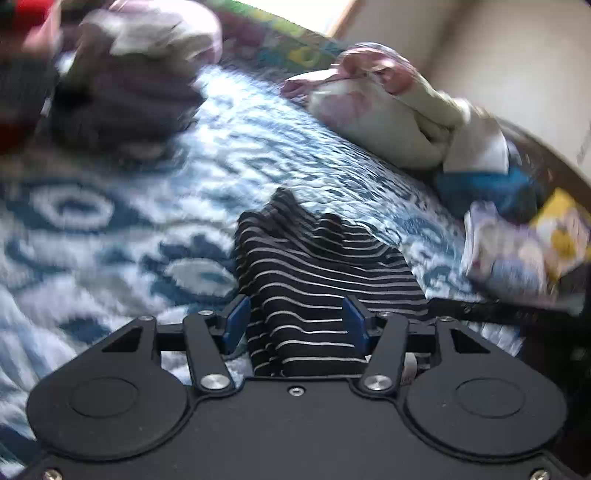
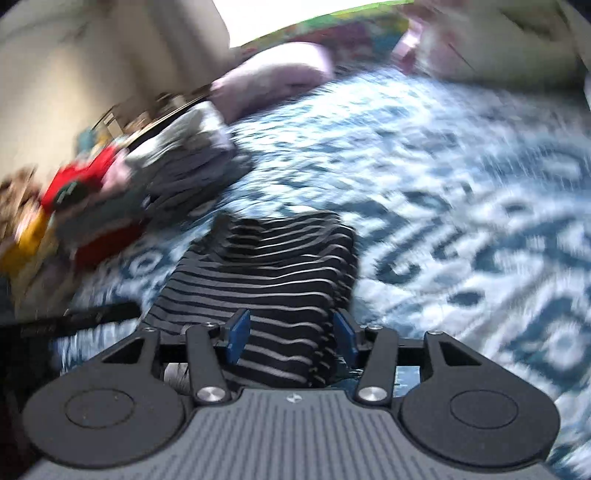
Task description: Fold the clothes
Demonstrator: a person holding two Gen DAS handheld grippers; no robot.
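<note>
Daylit, heavily blurred fisheye views

You get bright daylight from the window point(image 2: 295, 22) at the top, blown out white, while motion blur smears the bedspread point(image 1: 110, 229) and clothes piles point(image 2: 110, 192); only the near black hardware stays sharp, and the edges curve strongly.

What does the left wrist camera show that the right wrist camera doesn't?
Only the left wrist view shows the left claw, a white and pink bundle with something blue beside it, and a dark heap at upper left. Only the right wrist view shows the right claw, a folded stack of grey and white clothes, a red and yellow pile and a pink cushion. Both show the black striped garment lying between blue pads on the blue and white patterned bedspread. Both views are motion blurred.
</note>
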